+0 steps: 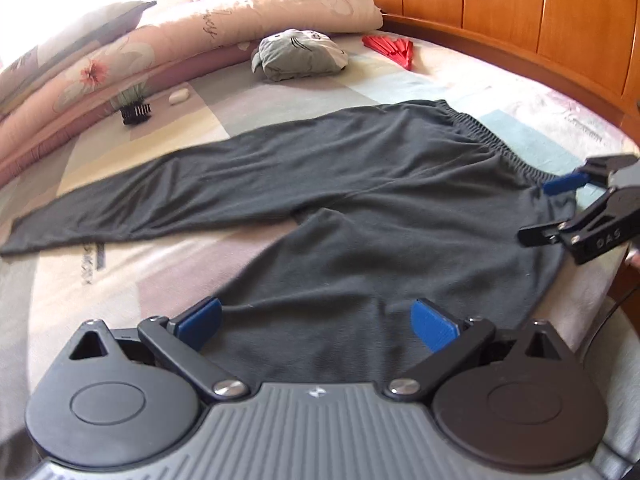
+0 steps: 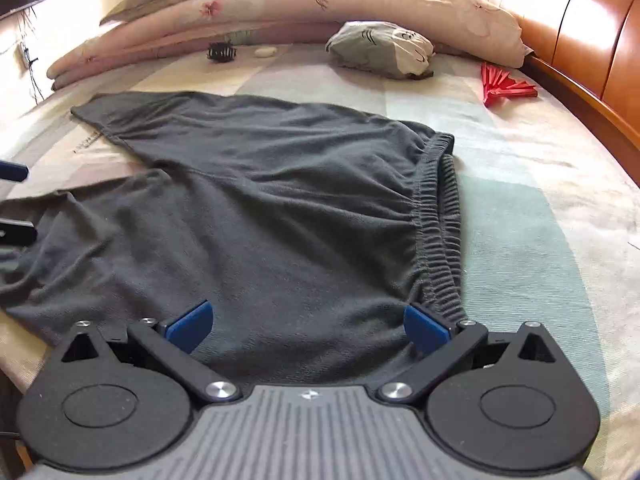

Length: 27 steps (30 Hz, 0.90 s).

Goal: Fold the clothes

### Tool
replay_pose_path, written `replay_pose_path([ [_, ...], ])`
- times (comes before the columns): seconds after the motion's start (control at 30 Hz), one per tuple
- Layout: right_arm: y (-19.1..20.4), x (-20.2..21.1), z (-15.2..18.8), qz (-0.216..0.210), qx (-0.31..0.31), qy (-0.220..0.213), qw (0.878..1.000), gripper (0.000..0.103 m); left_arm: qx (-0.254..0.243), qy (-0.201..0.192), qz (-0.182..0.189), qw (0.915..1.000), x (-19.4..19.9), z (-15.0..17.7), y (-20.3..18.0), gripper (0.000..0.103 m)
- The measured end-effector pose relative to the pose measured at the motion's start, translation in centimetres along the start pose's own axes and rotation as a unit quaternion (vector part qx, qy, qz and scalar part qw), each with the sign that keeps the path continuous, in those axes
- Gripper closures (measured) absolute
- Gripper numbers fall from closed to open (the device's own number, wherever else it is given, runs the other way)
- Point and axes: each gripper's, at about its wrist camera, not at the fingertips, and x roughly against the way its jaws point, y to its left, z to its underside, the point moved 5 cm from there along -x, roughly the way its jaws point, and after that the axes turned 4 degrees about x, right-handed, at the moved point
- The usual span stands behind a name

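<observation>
Dark grey trousers (image 1: pixel 360 200) lie spread flat on the bed (image 1: pixel 520 92), legs running left, elastic waistband (image 2: pixel 436 216) at the right, presumably laid out so that a lengthwise fold can begin. The left gripper (image 1: pixel 316 326) hangs with its jaws wide apart over the near trouser leg, gripping nothing. The right gripper (image 2: pixel 308 322), also spread and empty, sits at the near waistband corner, its right pad (image 2: pixel 424 328) just beside the elastic. Far off lie a grey plush toy (image 1: pixel 300 54), a red fan (image 1: pixel 390 50) and a hairbrush (image 1: pixel 136 112), well apart from the garment.
</observation>
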Motion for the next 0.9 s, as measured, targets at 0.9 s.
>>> replay_pose_path([
  [0.9, 1.7, -1.2, 2.6, 0.050, -0.016, -0.007, 0.999, 0.000, 0.147, 0.051, -0.037, 0.9871, 3.9, 6.3, 11.1, 0.001],
])
